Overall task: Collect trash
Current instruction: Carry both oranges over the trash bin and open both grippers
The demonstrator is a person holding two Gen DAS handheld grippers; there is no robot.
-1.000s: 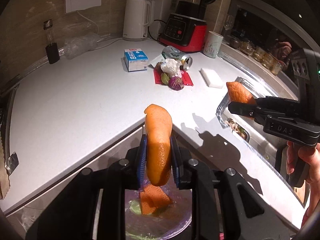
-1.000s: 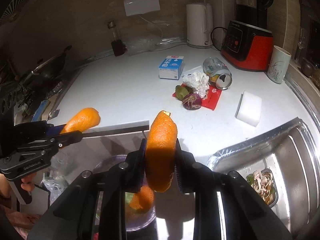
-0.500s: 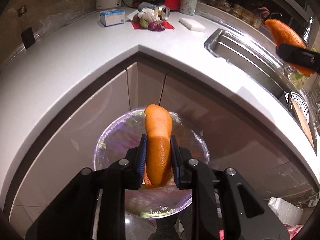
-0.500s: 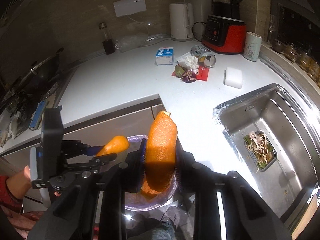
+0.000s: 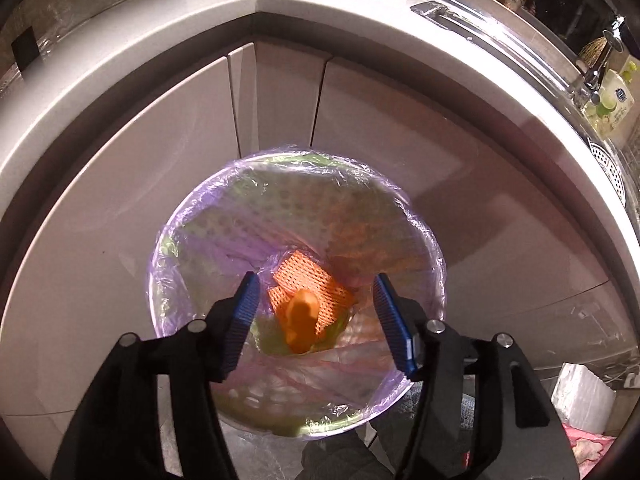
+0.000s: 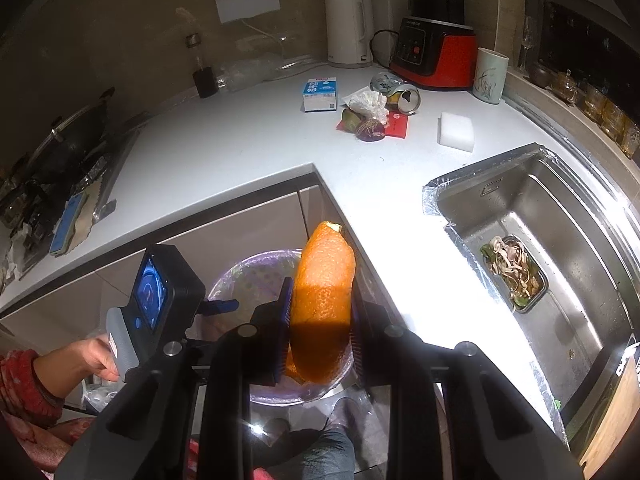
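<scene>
Over the round bin [image 5: 420, 240] with its crinkly purple bag, the left gripper [image 5: 316, 312] is opening above a bumpy orange peel [image 5: 302, 326] lying on soft netting [image 5: 308, 280], while the right gripper [image 6: 318, 320] squeezes another peel [image 6: 324, 296].

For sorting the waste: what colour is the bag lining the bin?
Translucent pale purple bin liner, clearest in the left wrist view.

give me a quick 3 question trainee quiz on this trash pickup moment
1. True or false: the right gripper holds an orange peel.
2. The peel piece below the opening left gripper is: A) on the counter B) inside the lined trash bin C) in the sink.
3. Fill in: a white sponge lies on the ____.

Key: 1 true; 2 B; 3 counter
</scene>
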